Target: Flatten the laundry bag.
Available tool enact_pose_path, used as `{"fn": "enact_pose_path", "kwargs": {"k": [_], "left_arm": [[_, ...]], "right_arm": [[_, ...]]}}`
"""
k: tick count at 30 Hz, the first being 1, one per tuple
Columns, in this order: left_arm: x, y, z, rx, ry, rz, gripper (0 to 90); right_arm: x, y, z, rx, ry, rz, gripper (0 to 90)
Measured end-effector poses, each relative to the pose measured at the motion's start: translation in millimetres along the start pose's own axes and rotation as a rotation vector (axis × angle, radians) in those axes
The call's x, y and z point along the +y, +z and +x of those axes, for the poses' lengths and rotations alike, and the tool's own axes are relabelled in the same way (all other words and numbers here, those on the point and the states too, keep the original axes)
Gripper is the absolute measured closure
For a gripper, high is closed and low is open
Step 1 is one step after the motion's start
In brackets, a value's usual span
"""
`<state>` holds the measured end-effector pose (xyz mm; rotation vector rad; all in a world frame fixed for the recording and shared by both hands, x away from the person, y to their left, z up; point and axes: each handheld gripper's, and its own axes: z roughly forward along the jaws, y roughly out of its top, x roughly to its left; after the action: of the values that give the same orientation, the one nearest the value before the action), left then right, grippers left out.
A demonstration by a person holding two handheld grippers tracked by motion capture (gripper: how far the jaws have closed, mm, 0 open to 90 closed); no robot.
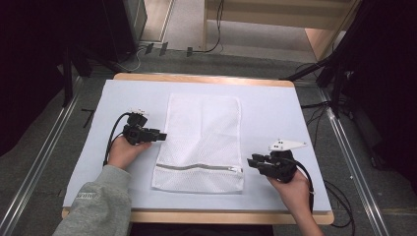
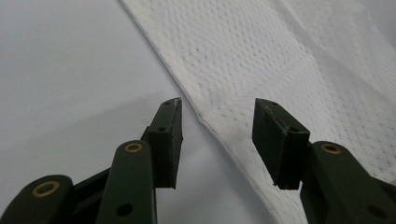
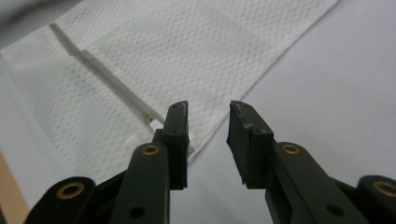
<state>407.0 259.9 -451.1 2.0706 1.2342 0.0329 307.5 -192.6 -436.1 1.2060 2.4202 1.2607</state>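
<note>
Two grippers flank a mesh bag (image 1: 202,142) lying flat mid-desk.
Nearest, the right gripper (image 1: 254,162) sits by the zipper (image 1: 196,167) end, jaws parted and empty; the left gripper (image 1: 162,136) faces the bag's left edge, jaws wide and empty. Likely a regrasp: next, each should close on an edge.

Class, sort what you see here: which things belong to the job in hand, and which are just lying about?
In the job:
- white mesh laundry bag
- its zip
- left tool, open
- right tool, open

Lying about:
- table
- floor cables
- dark stands
</note>
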Motion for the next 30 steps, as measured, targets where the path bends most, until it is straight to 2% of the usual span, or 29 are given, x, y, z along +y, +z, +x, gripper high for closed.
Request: {"fn": "enact_pose_path", "kwargs": {"k": [5, 12, 13, 14, 16, 17, 18, 19, 20, 22, 28, 30], "left_arm": [[2.2, 6.0, -3.0, 0.002, 0.015, 0.000, 53.9], [4.5, 14.0, -13.1, 0.007, 0.043, 0.003, 57.9], [4.6, 14.9, -13.7, 0.007, 0.046, 0.001, 63.3], [4.6, 15.8, -14.6, 0.017, 0.054, 0.002, 63.3], [4.7, 17.3, -16.4, 0.038, 0.053, -0.003, 70.3], [4.8, 18.1, -16.8, 0.047, 0.063, 0.000, 74.5], [5.0, 18.4, -16.9, 0.053, 0.068, 0.000, 82.8], [5.4, 18.5, -16.3, 0.059, 0.066, 0.003, 82.8], [6.0, 18.7, -13.8, 0.036, 0.048, 0.005, 86.7], [6.4, 17.9, -10.8, 0.025, 0.023, 0.002, 88.7], [5.0, 6.7, -4.5, 0.038, 0.004, -0.011, 88.8], [2.8, 3.7, -1.3, 0.059, -0.009, -0.011, 88.6]], "right_arm": [[9.1, 15.7, -6.2, -0.015, 0.001, -0.029, 68.5], [18.0, 46.1, -13.1, -0.033, -0.006, -0.017, 63.4], [19.9, 54.7, -15.6, -0.039, -0.007, -0.014, 61.4], [19.9, 54.7, -15.6, -0.039, -0.007, -0.014, 61.4], [21.5, 63.0, -17.8, -0.056, -0.004, 0.002, 59.2], [22.3, 66.9, -19.1, -0.063, -0.004, 0.007, 57.8], [24.1, 72.9, -21.6, -0.085, -0.001, 0.017, 57.3], [24.1, 72.9, -21.6, -0.085, -0.001, 0.017, 57.3], [25.1, 74.7, -23.0, -0.088, 0.002, 0.021, 57.1], [27.3, 76.8, -25.8, -0.094, 0.007, 0.026, 57.1], [31.5, 78.9, -30.6, -0.100, 0.021, 0.019, 57.2], [35.6, 82.8, -32.6, -0.102, 0.027, 0.016, 57.2]]}}
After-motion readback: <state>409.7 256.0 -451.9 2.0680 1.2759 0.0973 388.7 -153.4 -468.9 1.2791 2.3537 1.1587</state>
